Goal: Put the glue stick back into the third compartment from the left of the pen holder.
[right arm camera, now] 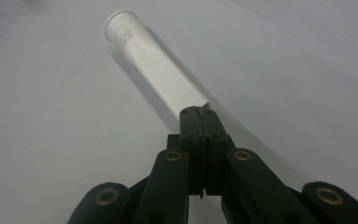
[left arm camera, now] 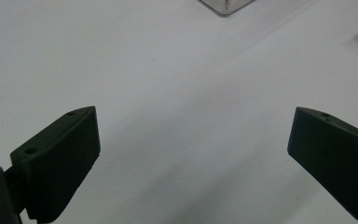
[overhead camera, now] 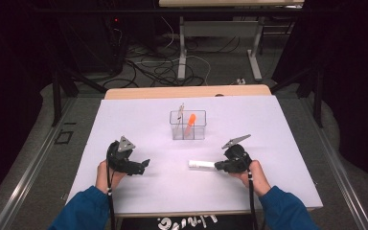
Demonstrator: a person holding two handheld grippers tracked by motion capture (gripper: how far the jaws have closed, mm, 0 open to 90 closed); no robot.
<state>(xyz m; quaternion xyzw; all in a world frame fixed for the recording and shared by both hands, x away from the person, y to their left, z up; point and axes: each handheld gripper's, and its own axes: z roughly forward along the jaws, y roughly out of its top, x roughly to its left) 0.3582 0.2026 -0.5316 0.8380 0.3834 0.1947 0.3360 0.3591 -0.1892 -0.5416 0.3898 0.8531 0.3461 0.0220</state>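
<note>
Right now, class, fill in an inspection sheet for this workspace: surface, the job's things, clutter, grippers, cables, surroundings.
Surface: white table, bare around the work.
Job's things: white tube lying flat, its crimped end pinched by the right gripper; clear divided holder upright at centre, with an orange item and a thin stick inside.
Clutter: nothing seen.
Grippers: left gripper open, nothing between the jaws; right gripper shut on the tube's flat end.
Cables: one trails from each gripper toward the sleeves; loose black and white cables on the floor behind.
Surroundings: table legs, dark curtains.
</note>
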